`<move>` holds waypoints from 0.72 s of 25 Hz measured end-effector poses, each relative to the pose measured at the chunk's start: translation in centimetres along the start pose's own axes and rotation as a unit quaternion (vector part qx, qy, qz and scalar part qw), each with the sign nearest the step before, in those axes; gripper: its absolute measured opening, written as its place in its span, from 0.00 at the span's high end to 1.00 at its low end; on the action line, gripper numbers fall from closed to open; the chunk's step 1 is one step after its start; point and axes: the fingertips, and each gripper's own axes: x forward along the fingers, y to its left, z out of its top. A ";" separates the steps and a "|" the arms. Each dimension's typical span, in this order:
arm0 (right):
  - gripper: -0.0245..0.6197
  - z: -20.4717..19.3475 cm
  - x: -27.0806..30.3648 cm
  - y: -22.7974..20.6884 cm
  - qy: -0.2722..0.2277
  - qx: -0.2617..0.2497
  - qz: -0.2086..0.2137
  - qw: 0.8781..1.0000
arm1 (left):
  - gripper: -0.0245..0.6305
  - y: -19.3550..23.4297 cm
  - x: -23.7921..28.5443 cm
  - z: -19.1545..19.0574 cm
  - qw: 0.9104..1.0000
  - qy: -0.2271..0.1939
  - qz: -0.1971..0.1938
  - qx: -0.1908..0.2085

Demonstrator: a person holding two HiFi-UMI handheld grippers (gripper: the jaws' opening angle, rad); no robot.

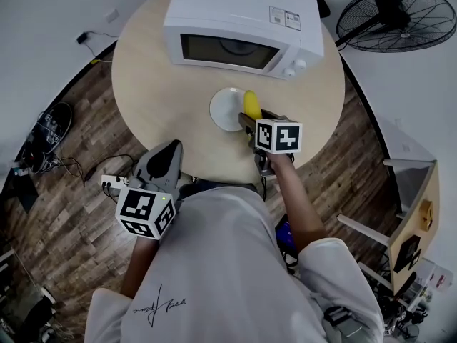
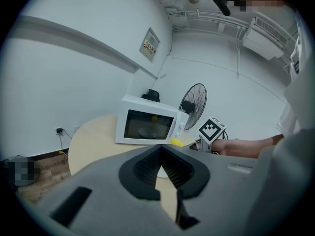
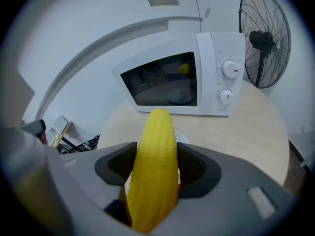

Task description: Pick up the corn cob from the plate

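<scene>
Near middle of round table [image 1: 150,84]: white plate [image 1: 223,109].
Corn cob [image 1: 250,103]: over the plate's right rim, lying lengthwise between the pads, tip toward the microwave; cannot tell if it touches the plate.
Right gripper [image 3: 156,165]: jaws clamped on the cob's sides.
Left gripper [image 2: 161,170]: off the table's near edge; jaws nearly together, thin slit, nothing held.
Microwave [image 1: 239,27]: far edge, door closed.

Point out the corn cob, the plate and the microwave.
corn cob [image 3: 153,161], right gripper view, its middle.
plate [image 1: 223,109], head view, bare left part.
microwave [image 1: 235,9], head view, white top.
</scene>
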 end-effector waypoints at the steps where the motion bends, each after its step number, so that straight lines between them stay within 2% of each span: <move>1: 0.55 0.1 -0.2 0.0 -0.003 0.004 0.002 1.000 | 0.97 -0.1 0.0 0.0 1.000 0.000 -0.003 -0.002; 11: 0.55 0.4 -2.0 0.2 -0.026 0.020 0.011 0.999 | 0.98 -0.3 0.4 0.1 1.000 0.007 -0.011 0.000; 18: 0.55 0.4 -3.3 0.4 -0.038 0.026 0.014 0.999 | 0.98 0.3 0.3 0.7 1.000 0.002 -0.004 0.003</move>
